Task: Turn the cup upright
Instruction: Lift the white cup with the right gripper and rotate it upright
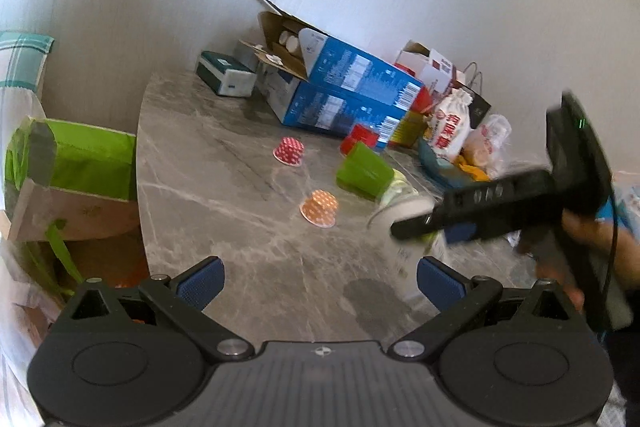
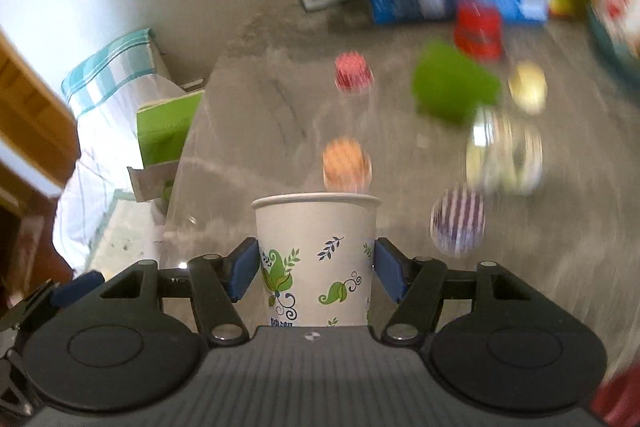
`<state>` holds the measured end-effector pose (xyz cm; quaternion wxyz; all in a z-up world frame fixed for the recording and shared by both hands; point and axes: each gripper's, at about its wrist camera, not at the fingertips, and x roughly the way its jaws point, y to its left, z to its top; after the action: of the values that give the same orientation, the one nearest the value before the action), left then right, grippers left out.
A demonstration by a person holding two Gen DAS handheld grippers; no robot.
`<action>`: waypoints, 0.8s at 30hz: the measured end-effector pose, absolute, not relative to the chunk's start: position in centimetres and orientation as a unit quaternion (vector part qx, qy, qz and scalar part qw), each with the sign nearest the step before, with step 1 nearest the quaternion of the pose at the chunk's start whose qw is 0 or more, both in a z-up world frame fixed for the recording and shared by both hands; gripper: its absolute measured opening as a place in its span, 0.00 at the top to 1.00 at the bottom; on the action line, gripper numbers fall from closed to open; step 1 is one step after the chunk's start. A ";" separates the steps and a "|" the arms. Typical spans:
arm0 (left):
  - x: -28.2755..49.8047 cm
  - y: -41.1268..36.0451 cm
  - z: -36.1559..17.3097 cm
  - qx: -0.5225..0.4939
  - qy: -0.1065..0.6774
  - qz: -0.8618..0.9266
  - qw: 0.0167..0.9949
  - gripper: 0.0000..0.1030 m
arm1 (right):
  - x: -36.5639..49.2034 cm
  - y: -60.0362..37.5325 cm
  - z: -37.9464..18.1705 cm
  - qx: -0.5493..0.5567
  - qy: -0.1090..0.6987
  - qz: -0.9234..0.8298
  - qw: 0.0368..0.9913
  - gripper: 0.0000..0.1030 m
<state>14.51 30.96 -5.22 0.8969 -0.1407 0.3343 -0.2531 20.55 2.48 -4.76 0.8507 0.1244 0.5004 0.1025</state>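
Note:
A white paper cup [image 2: 316, 259] with green leaf print sits between the blue pads of my right gripper [image 2: 316, 269], rim pointing away from the camera. The gripper is shut on the cup's sides and holds it above the grey marble table [image 2: 260, 107]. In the left wrist view the right gripper [image 1: 416, 223] reaches in from the right, blurred, with the white cup [image 1: 404, 251] partly hidden under it. My left gripper [image 1: 320, 283] is open and empty, low over the near part of the table [image 1: 224, 187].
An orange dotted cup [image 1: 319, 207], a red dotted cup [image 1: 289, 151], a green cup [image 1: 362, 169] and a red cup [image 1: 360, 137] lie on the table. Blue cartons [image 1: 340, 87] and bags [image 1: 448, 127] crowd the back. A purple striped cup [image 2: 458, 223] is at right. A green box [image 1: 80, 163] stands left of the table.

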 end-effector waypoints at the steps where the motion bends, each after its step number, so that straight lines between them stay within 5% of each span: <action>1: 14.2 31.0 -5.3 -0.140 0.337 -0.251 0.897 0.00 | 20.1 2.4 -5.6 0.146 0.505 0.097 0.845 0.38; 20: 12.7 31.8 -6.1 -0.141 0.360 -0.243 0.890 0.00 | 19.1 2.6 -10.6 0.229 0.512 0.055 0.826 0.35; 24: 12.8 31.1 -6.3 -0.135 0.364 -0.248 0.887 0.00 | 18.9 2.5 -10.3 0.222 0.509 0.059 0.830 0.23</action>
<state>12.81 31.07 -6.30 0.8875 -0.1348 0.3641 -0.2483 18.92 2.48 -10.31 0.8297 0.2222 0.5088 0.0586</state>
